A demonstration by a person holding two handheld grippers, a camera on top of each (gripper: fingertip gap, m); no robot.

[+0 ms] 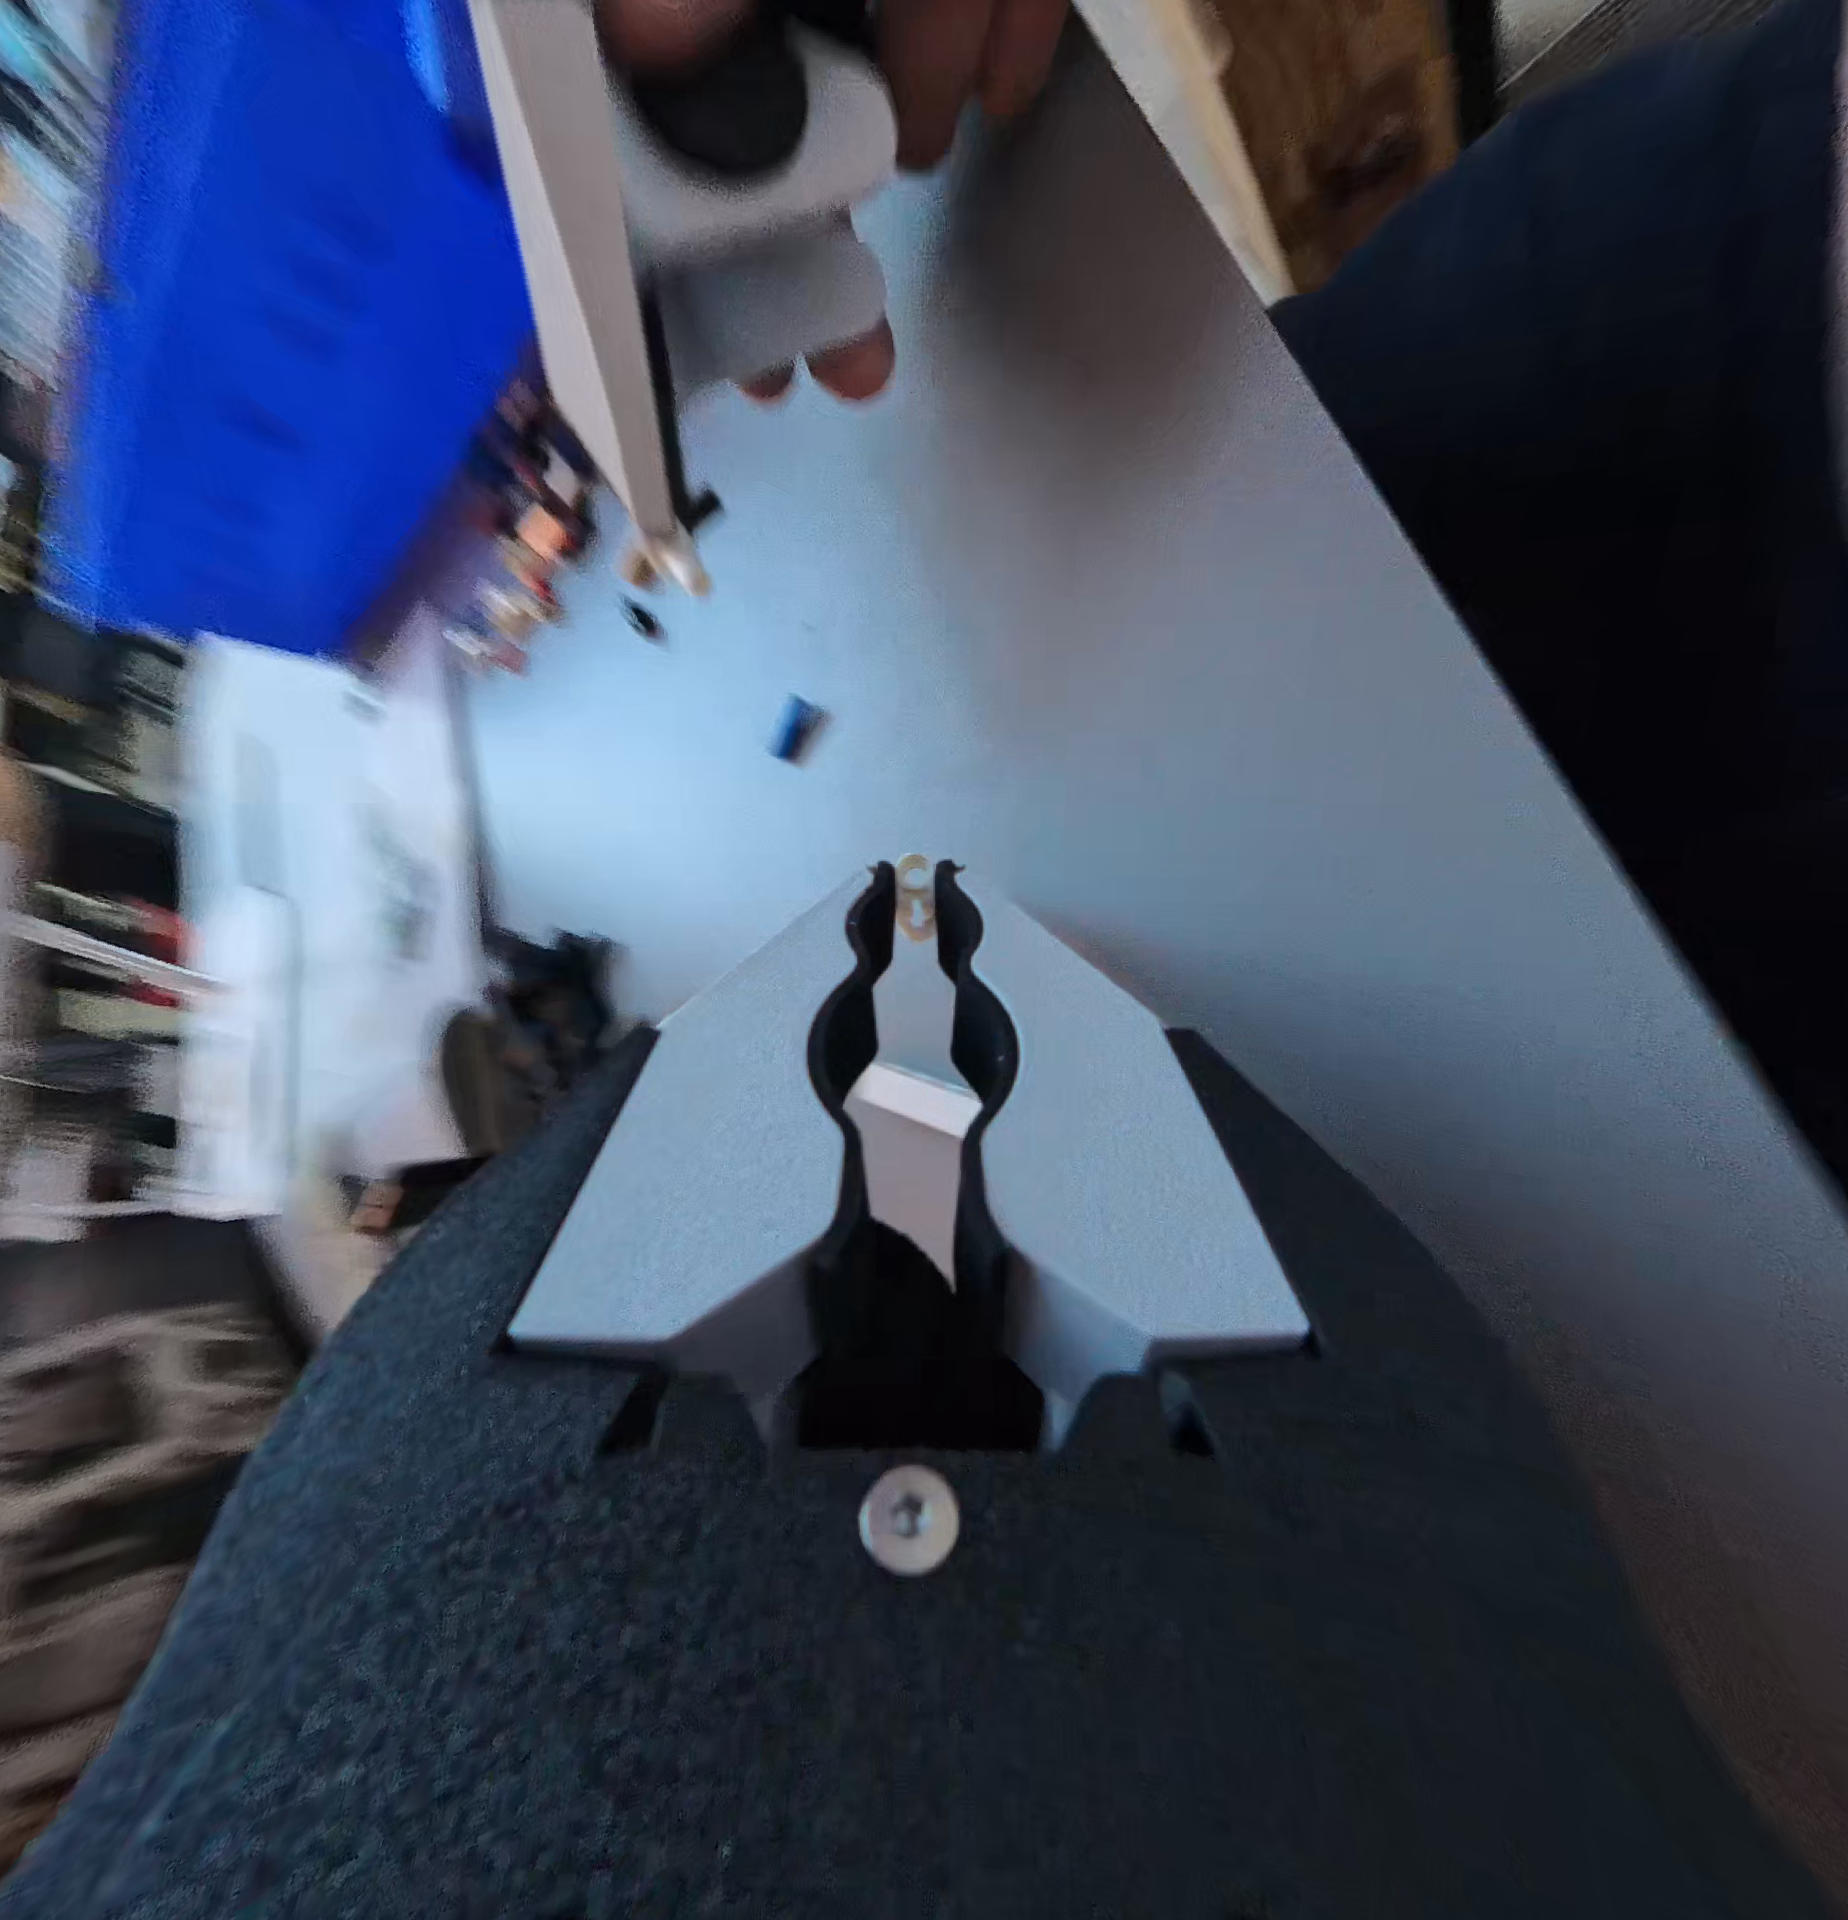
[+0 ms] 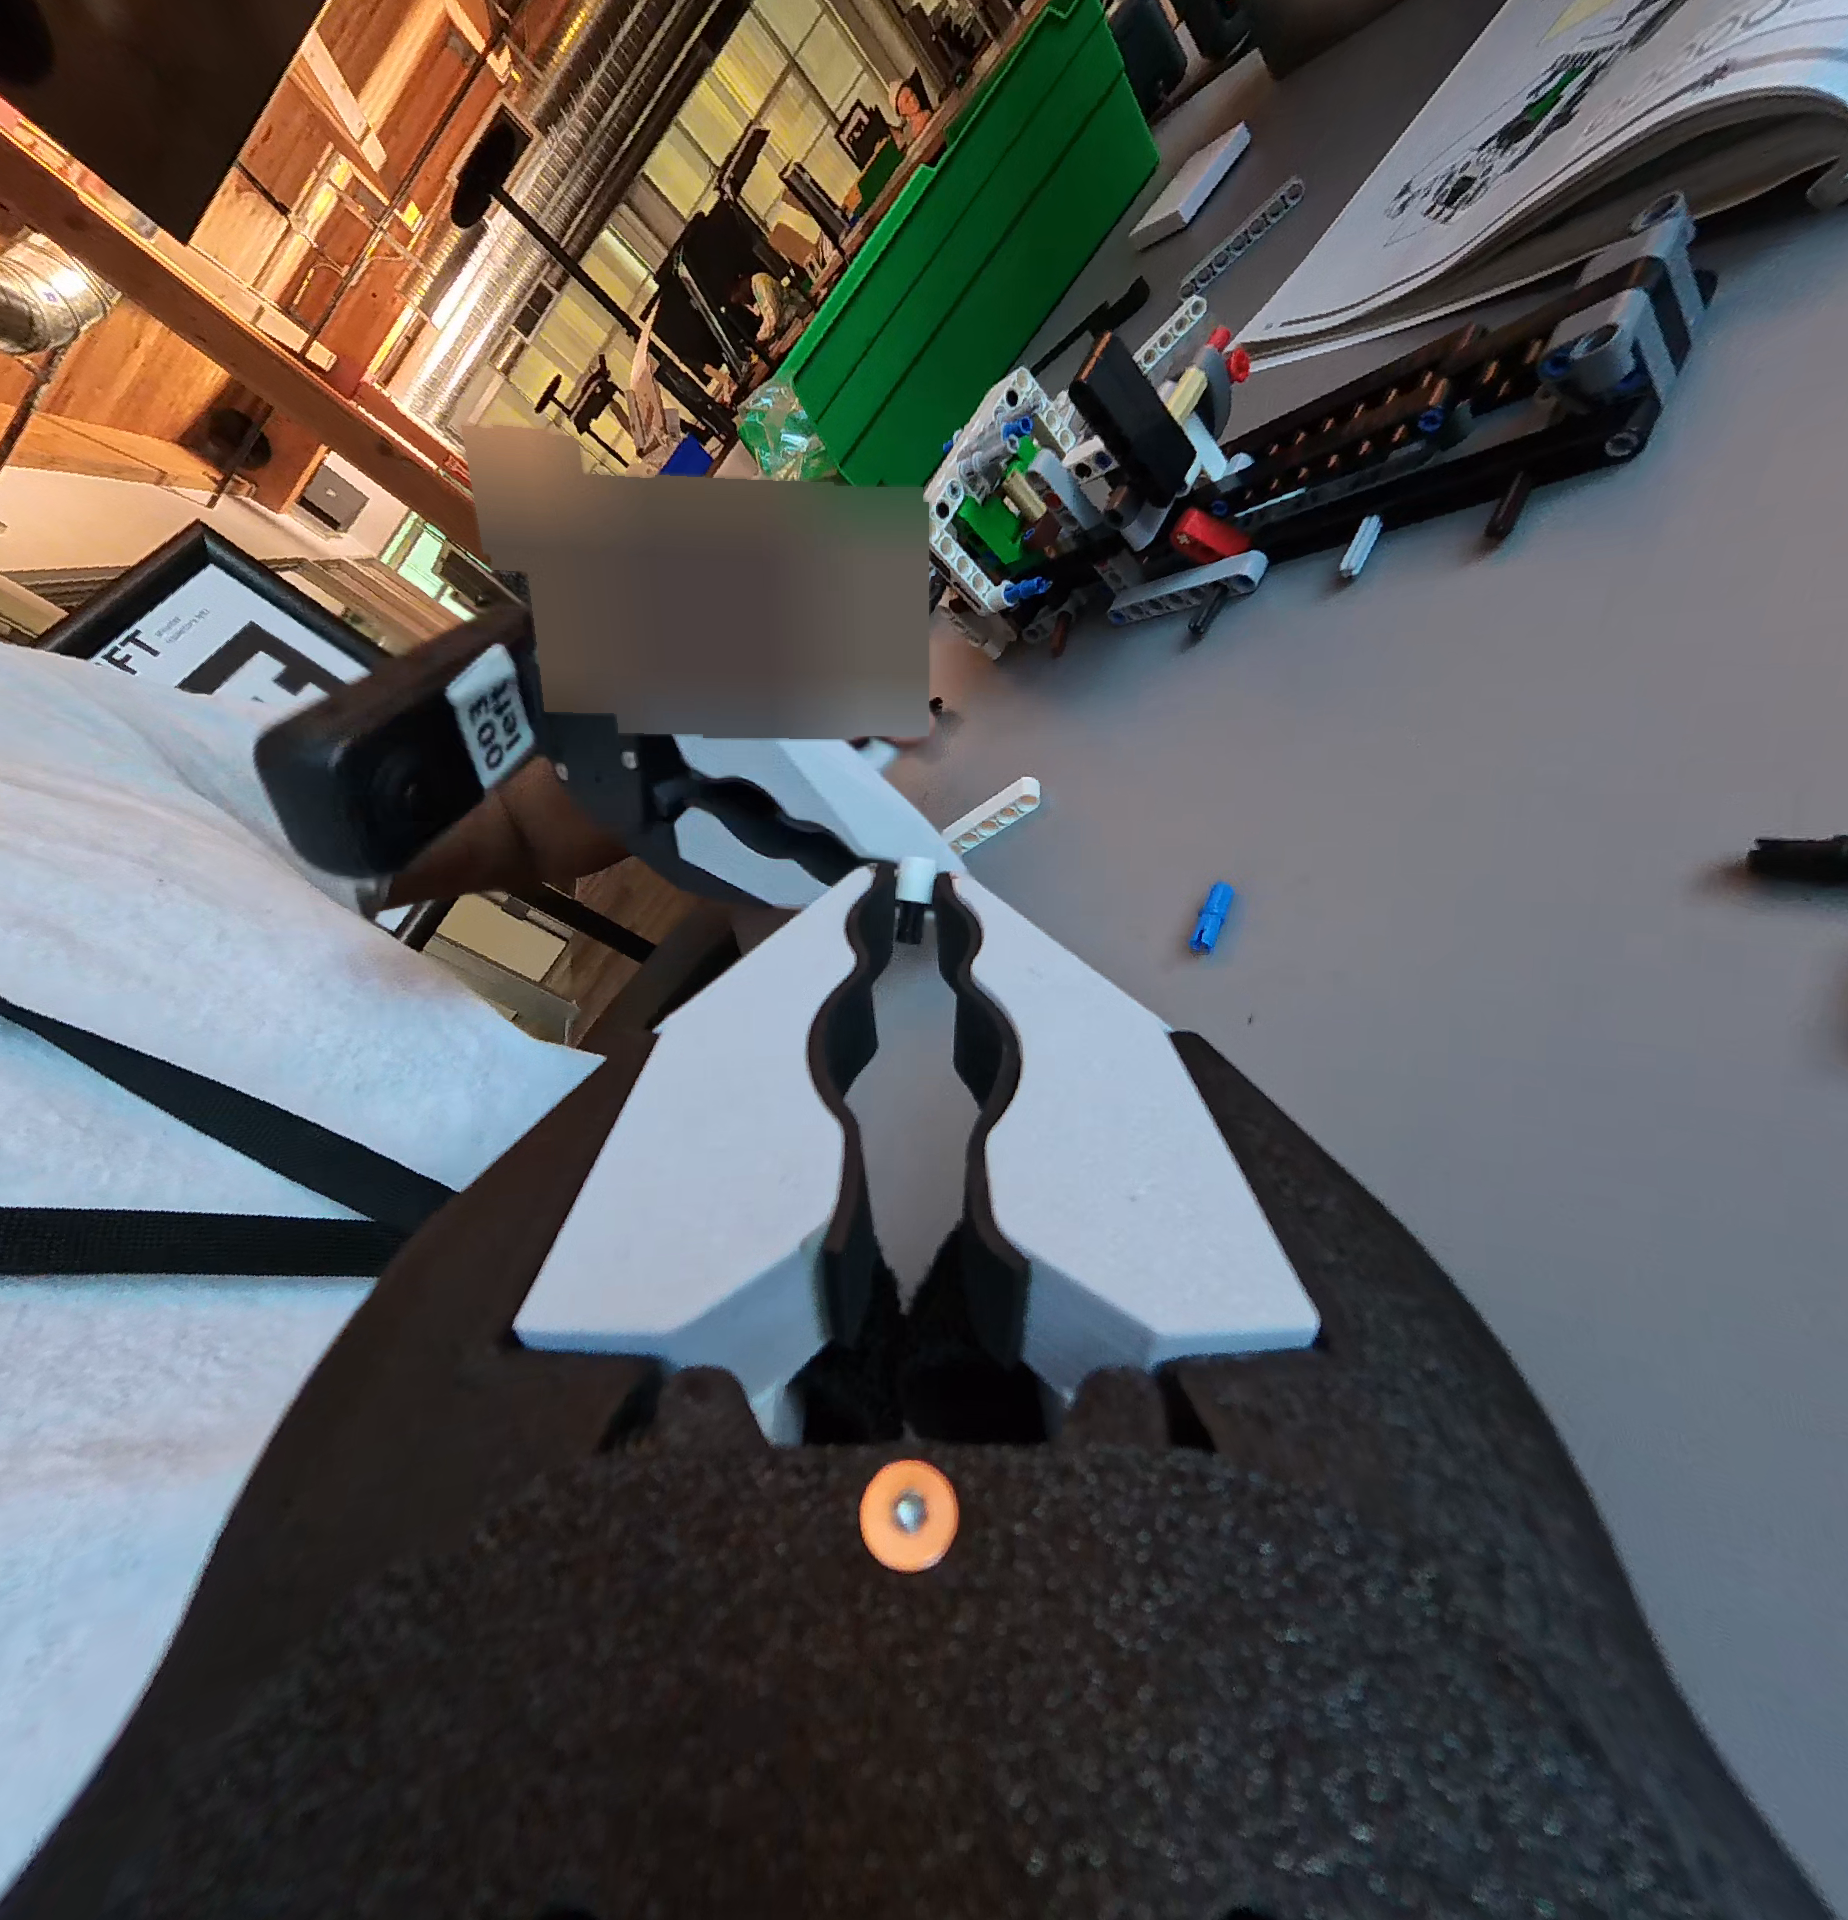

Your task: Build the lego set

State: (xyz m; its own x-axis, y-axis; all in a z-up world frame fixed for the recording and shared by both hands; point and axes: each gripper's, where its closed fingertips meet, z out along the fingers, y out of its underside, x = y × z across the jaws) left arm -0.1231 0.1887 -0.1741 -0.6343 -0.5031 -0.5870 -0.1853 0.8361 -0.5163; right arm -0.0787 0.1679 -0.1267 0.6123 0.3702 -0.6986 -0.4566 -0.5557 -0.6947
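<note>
Grey desk (image 2: 1419, 1039) is carrying a half-built model (image 2: 1159, 468) amid loose parts, while right tongs (image 2: 909, 904) are pinching a white piece (image 2: 912, 883) and left tongs (image 1: 915, 883) a tan one (image 1: 913, 871).

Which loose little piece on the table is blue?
The small blue pin lying alone on the grey table, just right of the right gripper. The black stick piece lies farther right; the white beam is left.

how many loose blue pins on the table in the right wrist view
1: a blue pin lies alone on the grey table, right of the right gripper. Others may sit inside the lego build.
</note>
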